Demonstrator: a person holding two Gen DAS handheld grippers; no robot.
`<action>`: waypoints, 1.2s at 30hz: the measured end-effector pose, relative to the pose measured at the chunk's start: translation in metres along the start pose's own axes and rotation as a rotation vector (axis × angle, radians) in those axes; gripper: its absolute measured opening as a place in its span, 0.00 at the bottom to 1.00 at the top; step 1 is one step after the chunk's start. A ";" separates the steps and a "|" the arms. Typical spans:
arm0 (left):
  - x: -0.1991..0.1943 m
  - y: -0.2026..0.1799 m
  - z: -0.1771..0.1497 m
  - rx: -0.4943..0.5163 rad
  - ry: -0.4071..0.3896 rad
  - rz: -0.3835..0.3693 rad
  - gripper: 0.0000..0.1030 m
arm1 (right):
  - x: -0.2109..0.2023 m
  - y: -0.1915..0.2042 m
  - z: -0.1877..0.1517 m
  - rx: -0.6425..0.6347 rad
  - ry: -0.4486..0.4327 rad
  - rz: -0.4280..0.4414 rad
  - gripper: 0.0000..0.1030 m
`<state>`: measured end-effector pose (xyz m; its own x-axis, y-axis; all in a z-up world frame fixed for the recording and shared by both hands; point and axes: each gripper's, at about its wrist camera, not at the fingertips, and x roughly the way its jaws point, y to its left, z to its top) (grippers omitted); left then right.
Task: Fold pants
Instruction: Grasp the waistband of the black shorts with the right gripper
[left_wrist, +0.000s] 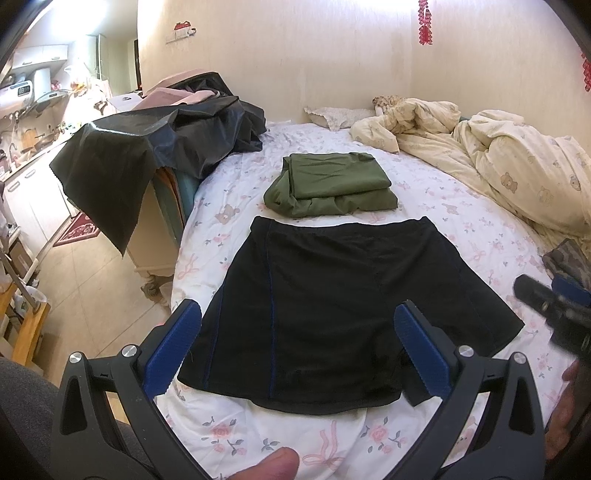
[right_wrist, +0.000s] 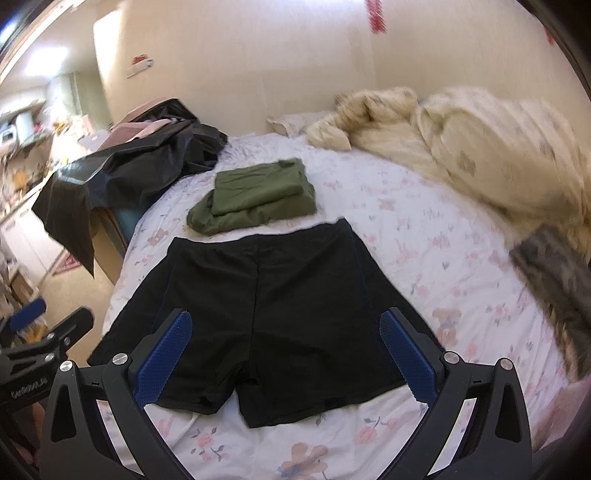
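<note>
Black shorts (left_wrist: 332, 295) with thin blue seams lie flat on the floral bedsheet (left_wrist: 443, 206), waistband at the far end, leg hems toward me. They also show in the right wrist view (right_wrist: 280, 306). My left gripper (left_wrist: 299, 339) is open and empty, held above the hem end of the shorts. My right gripper (right_wrist: 284, 350) is open and empty, held above the two leg openings. The right gripper's black body shows blurred at the right edge of the left wrist view (left_wrist: 554, 314). The left gripper shows at the left edge of the right wrist view (right_wrist: 44, 332).
Folded green pants (left_wrist: 328, 184) lie just beyond the shorts (right_wrist: 255, 195). A crumpled cream duvet (left_wrist: 498, 155) fills the far right. A black garment (left_wrist: 159, 136) drapes over furniture left of the bed. A dark patterned cloth (right_wrist: 554, 280) lies at the right edge.
</note>
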<state>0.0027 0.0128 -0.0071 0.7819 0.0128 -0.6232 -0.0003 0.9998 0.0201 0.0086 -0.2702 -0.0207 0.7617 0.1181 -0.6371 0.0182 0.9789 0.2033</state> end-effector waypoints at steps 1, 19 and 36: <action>0.002 0.001 0.000 -0.001 0.006 0.005 1.00 | 0.004 -0.013 0.001 0.042 0.028 -0.010 1.00; 0.011 0.004 0.001 -0.028 0.081 0.035 1.00 | 0.114 -0.182 0.002 0.495 0.460 -0.251 0.80; 0.075 -0.026 0.053 0.051 0.236 -0.020 1.00 | 0.107 -0.189 -0.022 0.692 0.301 -0.109 0.05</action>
<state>0.0940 -0.0127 -0.0127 0.6138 0.0022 -0.7894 0.0495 0.9979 0.0413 0.0722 -0.4391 -0.1436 0.5246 0.1641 -0.8354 0.5608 0.6717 0.4841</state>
